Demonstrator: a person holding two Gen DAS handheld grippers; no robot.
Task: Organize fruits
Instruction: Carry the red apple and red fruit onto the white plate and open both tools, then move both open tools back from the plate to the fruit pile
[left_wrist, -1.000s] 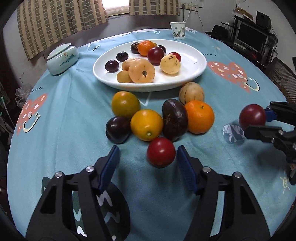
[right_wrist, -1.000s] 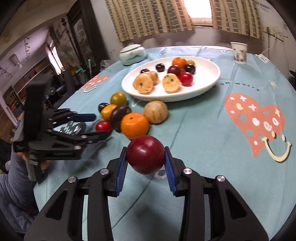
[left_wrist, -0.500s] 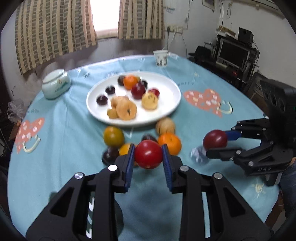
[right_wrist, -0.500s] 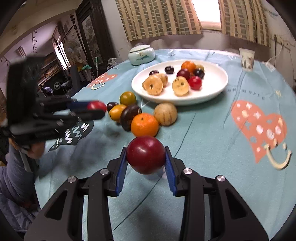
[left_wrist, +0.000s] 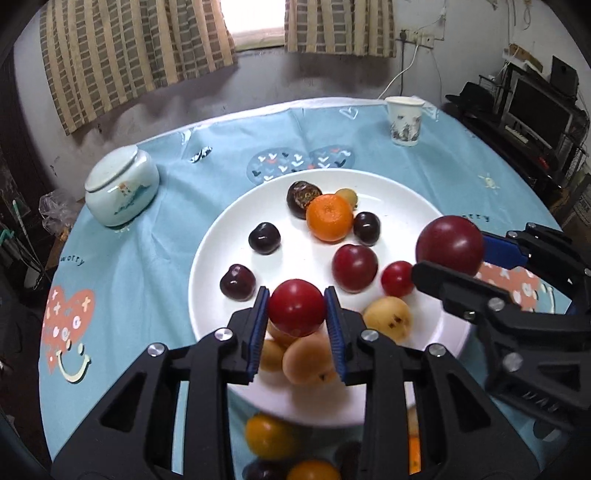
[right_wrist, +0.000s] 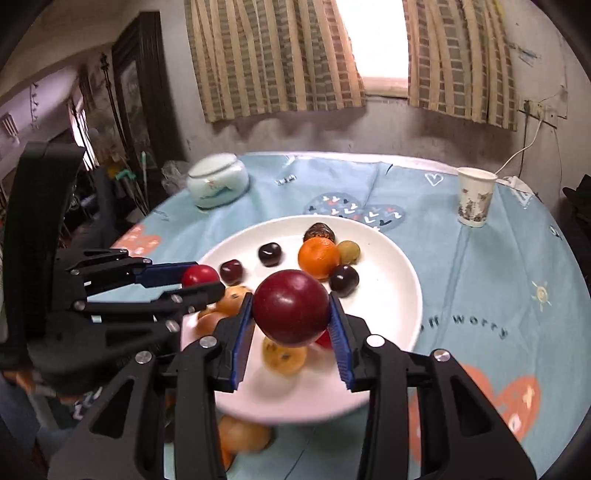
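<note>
A: How far along?

B: Partly done. Many fruits already on the plate (left_wrist: 221, 258), several left on the cloth (left_wrist: 147, 240) in front of it, only blurred at the lower edge of both views.

A: And the grippers?

B: Left gripper (left_wrist: 296, 314) clamped on a red fruit (left_wrist: 296, 307), with its jaws just let out a little yet pressing the fruit. Right gripper (right_wrist: 291, 314) clamped on a dark red plum (right_wrist: 290, 306). Both held over the near part of the plate, not yet put down.

A: What lies in the plate?

B: 1 orange (left_wrist: 329, 217), 3 dark cherries, 1 brown fruit at the far side, 2 red fruits, some yellow ones near the front. Also a cup (left_wrist: 404, 120) and a lidded jar (left_wrist: 120, 190) on the cloth; contents hidden.
</note>
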